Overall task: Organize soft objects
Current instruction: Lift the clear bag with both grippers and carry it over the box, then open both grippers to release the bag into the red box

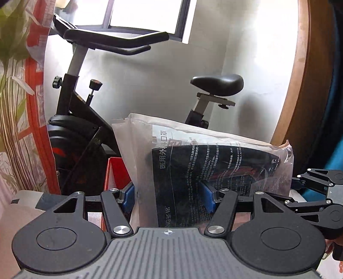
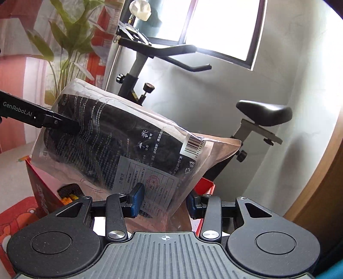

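The clear plastic packet, stuffed with something dark and soft and printed with text and a barcode, is hanging in mid-air, tilted, above an open red box. Both tools are carrying it between them: the right hand-held gripper is pinching the packet's lower edge, its blue pads part-way closed and pressing on the plastic from either side, while the left hand-held gripper is clamping the other end with its jaws set somewhat wider around the bulkier part of the bag. In the right wrist view the left tool's dark finger is reaching in from the left and biting into the packet's upper end. Inside the red box a dark mesh item and something orange are showing, so some sorting seems to be done already, though how much is hard to tell. Judging from this, the packet is being moved and is not yet set down; placing it and letting go are still ahead. Behind it an exercise bike is standing against a white wall under a window, with a leafy plant to the left.
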A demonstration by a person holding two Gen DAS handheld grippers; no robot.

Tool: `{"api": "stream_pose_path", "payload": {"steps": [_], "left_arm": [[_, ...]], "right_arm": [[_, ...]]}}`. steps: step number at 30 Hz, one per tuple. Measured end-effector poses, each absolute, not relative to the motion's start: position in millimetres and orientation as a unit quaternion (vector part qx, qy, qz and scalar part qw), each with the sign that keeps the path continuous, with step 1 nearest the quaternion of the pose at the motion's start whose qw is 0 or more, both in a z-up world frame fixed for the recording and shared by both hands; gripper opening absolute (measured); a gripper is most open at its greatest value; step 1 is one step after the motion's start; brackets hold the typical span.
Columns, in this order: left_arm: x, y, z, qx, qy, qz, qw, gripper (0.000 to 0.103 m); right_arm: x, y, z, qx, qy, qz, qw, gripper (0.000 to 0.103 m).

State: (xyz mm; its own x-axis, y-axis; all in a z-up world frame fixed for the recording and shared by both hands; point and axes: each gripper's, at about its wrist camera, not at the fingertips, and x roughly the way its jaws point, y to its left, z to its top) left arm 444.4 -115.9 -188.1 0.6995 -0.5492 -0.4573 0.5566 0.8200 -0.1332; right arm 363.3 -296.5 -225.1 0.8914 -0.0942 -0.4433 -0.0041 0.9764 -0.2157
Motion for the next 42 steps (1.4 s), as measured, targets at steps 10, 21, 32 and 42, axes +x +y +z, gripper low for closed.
{"api": "stream_pose_path", "payload": {"steps": [10,21,32,42], "left_arm": [[451.8,-121.4,-211.3,0.037,0.284,-0.302,0.909,0.068],[456.1,-117.8,-215.7,0.067,0.305,-0.263,0.913,0.079],[447.1,-112.8,-203.4,0.064,0.297,-0.263,0.915,0.081],[415.9,-89.8,-192.0,0.039,0.284,-0.242,0.927,0.103]], "right_arm": [[378.5,-310.6,-269.3,-0.085,0.29,-0.014,0.953,0.039],[381.3,-311.2,-278.4,-0.056,0.326,-0.01,0.944,0.045],[375.0,-311.3,-268.1,-0.066,0.316,-0.023,0.946,0.058],[345.5,-318.3,-248.0,-0.021,0.277,-0.028,0.96,0.103]]}}
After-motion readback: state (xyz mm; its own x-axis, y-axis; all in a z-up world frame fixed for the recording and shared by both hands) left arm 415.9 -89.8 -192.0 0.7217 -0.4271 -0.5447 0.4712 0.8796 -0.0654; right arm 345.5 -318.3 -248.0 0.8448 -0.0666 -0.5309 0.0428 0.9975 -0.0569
